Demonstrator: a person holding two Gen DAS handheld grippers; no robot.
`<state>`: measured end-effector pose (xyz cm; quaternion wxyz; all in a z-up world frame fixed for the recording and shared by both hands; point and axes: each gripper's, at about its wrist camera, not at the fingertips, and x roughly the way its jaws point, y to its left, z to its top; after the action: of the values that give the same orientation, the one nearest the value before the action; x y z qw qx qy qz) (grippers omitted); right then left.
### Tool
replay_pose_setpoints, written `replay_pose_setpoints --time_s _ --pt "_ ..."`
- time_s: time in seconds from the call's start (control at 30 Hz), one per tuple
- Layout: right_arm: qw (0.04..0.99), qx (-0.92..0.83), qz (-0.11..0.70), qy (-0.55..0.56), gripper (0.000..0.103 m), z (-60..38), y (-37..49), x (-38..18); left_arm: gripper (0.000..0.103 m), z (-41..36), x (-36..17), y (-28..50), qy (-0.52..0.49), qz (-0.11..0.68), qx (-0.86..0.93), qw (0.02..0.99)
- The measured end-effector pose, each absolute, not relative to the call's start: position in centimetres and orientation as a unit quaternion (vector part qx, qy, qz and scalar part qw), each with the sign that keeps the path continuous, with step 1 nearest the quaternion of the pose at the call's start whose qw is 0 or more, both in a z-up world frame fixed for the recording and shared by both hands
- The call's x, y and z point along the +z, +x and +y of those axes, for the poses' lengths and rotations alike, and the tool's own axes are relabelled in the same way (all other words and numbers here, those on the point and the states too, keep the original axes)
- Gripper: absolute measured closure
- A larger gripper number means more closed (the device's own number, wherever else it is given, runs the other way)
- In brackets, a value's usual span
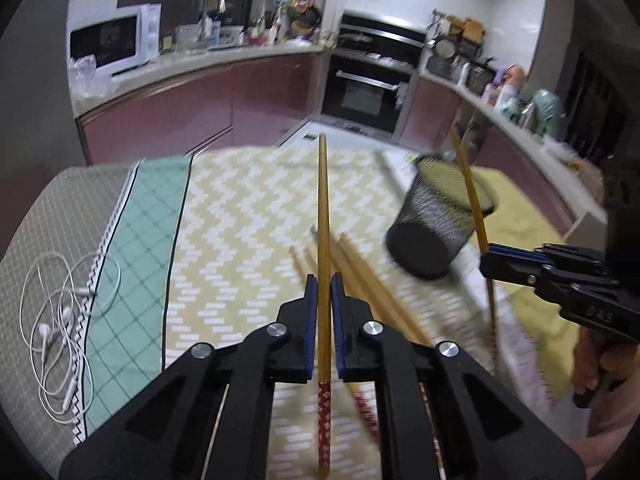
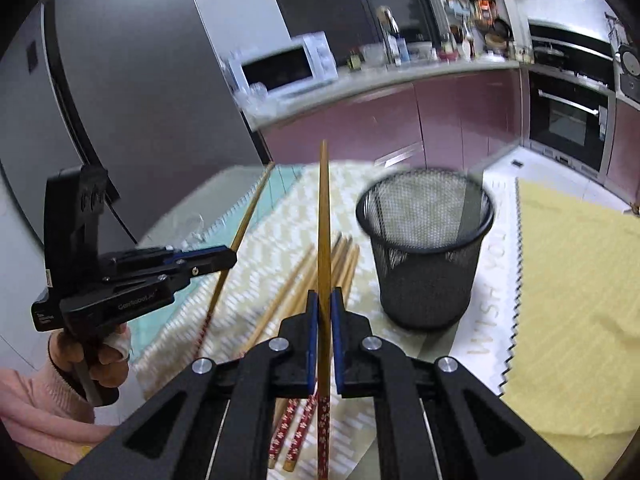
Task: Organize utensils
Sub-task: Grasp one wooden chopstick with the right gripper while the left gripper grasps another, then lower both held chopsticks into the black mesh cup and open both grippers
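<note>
Each gripper holds one wooden chopstick with a red flowered end, lifted above the table. My left gripper point(image 1: 324, 288) is shut on a chopstick point(image 1: 322, 200) that points away from me. My right gripper point(image 2: 325, 300) is shut on its own chopstick point(image 2: 324, 208). In the left wrist view the right gripper point(image 1: 486, 256) shows at the right with its chopstick point(image 1: 470, 188) crossing the black mesh cup point(image 1: 436, 224). The mesh cup point(image 2: 426, 252) stands upright. Several more chopsticks point(image 2: 316, 280) lie on the zigzag cloth beneath; the left gripper point(image 2: 230, 254) appears at the left.
White earphones point(image 1: 60, 328) lie on the grey cloth at the left, beside a teal cloth point(image 1: 140, 248). A yellow cloth point(image 2: 572, 300) covers the right side of the table. A person's hand point(image 2: 100, 356) grips the left tool. Kitchen counters and an oven point(image 1: 368, 92) stand behind.
</note>
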<state>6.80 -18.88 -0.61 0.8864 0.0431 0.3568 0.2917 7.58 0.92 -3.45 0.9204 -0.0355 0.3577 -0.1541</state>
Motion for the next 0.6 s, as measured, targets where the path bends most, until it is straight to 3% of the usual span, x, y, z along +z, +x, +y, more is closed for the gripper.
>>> replay_pose_setpoints --time_s 0.6 --pt "0.922 0.292 0.247 0.064 0.097 -23.1 6.6 7.6 0.096 -0.3 7.8 6.1 -0.091 0.233 -0.233 0.94"
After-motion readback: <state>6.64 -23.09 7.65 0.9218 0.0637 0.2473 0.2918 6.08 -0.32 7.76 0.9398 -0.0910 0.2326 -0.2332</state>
